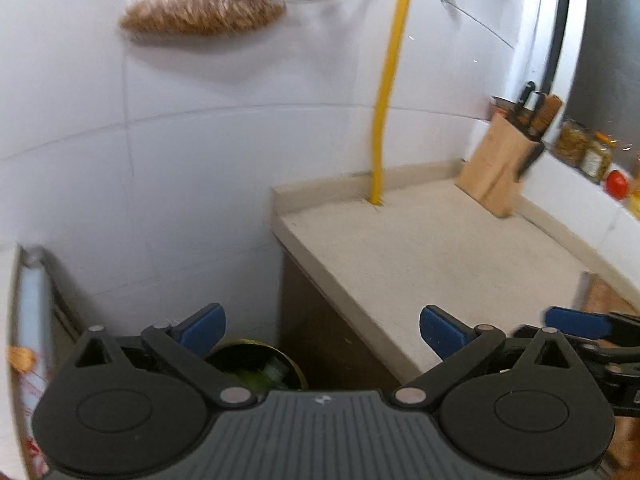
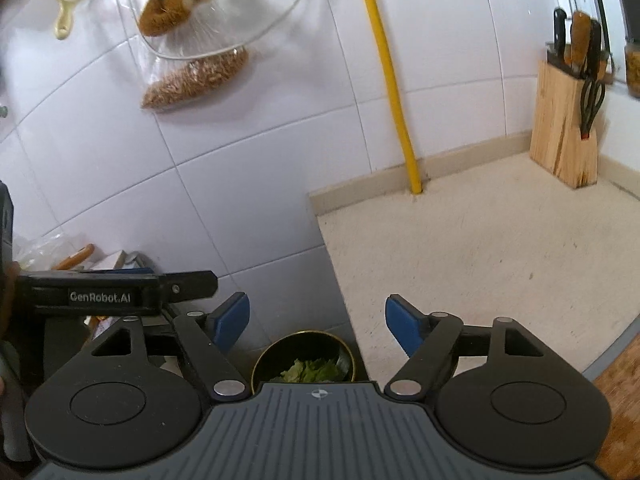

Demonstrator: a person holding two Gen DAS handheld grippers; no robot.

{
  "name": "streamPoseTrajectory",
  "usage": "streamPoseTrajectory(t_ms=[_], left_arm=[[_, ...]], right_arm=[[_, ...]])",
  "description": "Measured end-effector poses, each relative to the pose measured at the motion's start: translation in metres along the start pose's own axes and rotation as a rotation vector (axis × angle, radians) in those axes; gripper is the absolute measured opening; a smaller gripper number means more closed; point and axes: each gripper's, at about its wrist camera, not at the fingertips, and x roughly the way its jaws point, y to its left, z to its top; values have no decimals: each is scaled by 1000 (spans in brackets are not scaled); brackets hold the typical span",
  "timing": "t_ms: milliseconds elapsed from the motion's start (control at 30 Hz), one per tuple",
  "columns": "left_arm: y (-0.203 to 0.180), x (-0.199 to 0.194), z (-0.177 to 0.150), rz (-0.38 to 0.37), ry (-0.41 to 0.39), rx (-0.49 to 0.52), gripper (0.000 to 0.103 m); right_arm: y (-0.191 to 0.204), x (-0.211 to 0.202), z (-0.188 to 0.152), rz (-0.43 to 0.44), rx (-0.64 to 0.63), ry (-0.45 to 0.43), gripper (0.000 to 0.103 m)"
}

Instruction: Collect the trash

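Down low in the left wrist view, the left gripper (image 1: 322,330) has its blue pads (image 1: 204,326) far apart, and nothing is between them. Under it sits the bin (image 1: 276,364), dark and round, with green leaves (image 1: 256,378) inside. The bin stands on the floor in the gap beside the bench (image 1: 440,264). A yellow pipe (image 1: 390,80) runs down the white tiled wall (image 1: 200,168) and goes into the bench. A knife block (image 1: 500,160) stands at the back of the bench, near some jars (image 1: 580,148). A clear bag (image 1: 204,10) with brown bits hangs on the wall. Part of the right gripper (image 1: 580,322) shows at the right edge.

From the right wrist view, the right gripper (image 2: 318,322) also has its pads (image 2: 404,326) apart, with nothing between them. The bin (image 2: 304,356) is right below it, just beside the bench (image 2: 500,248), and the leaves (image 2: 308,370) lie inside. The left gripper (image 2: 120,292) sticks in from the left side. The pipe (image 2: 392,80) meets the bench at the wall. The block (image 2: 568,120) holds knives and scissors (image 2: 592,100). The bag (image 2: 196,78) hangs on the wall (image 2: 240,160), and a brush (image 2: 164,12) with a blue handle hangs above it.
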Motion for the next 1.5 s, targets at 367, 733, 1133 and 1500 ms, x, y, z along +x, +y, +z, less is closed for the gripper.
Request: streamPoseTrajectory(t_ms=[367, 733, 1133, 1500], left_arm=[[-3, -37, -13, 166, -387, 62, 101], [-18, 2, -7, 80, -144, 91, 101], [-46, 15, -29, 64, 67, 104, 101], [-49, 9, -36, 88, 99, 83, 101]], right_arm=[[-1, 3, 1, 13, -14, -5, 82], [-2, 10, -2, 13, -3, 30, 82], [-7, 9, -16, -65, 24, 79, 85], [-7, 7, -22, -65, 19, 102, 86]])
